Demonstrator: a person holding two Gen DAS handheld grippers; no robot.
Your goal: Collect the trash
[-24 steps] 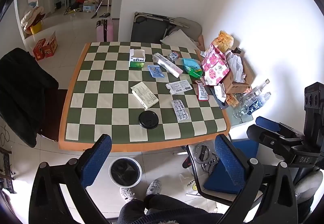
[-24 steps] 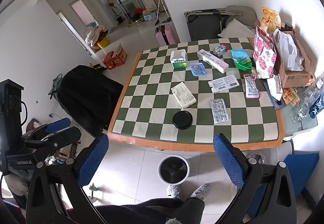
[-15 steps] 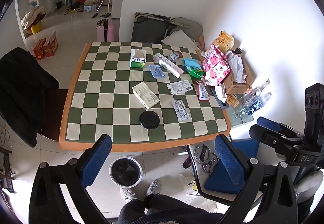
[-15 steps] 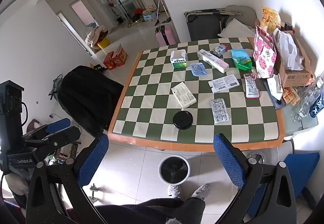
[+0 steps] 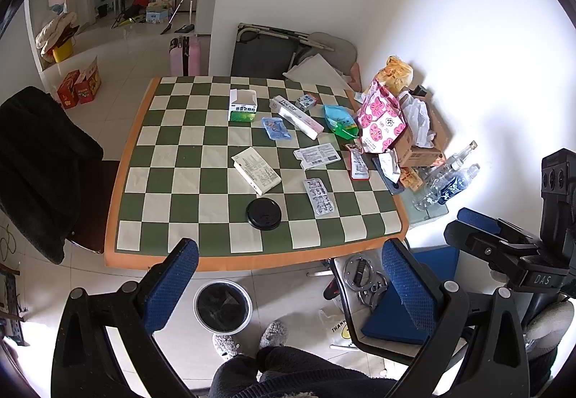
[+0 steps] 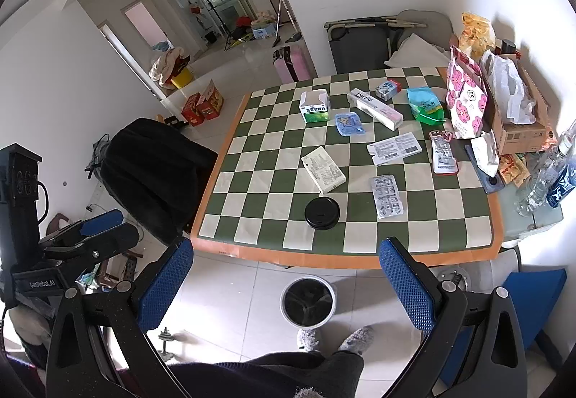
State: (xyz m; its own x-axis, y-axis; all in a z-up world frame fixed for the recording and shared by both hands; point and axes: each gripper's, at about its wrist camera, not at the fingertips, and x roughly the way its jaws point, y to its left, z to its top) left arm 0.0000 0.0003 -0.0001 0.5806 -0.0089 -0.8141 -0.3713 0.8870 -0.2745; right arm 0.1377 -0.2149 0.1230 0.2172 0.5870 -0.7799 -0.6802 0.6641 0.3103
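A tiled room holds a desk (image 5: pixel 118 211) covered with a green-and-white checked cloth; a small round bin (image 5: pixel 222 306) stands on the floor just in front of it and appears to hold nothing but its dark liner.

The trash lies scattered on the desk. From left to right:
- Open green-and-white box (image 5: pixel 243 105): light card, top flaps open, inside looks empty. Grip across its narrow sides; it will likely crush under force.
- Flat white box (image 5: pixel 256 173): stiff, light. Take it by a long edge.
- Black round lid (image 5: pixel 264 213): thin, rigid, lies flat. Pinch at the rim.
- Blister pack (image 5: pixel 319 197): flat, slippery foil, probably hard to lift off the cloth.

Far right, a cardboard box (image 5: pixel 417 146) holds crumpled white plastic.

Left gripper (image 5: pixel 288 284) and right gripper (image 6: pixel 286 284): jaws wide apart, holding nothing, both short of the desk.
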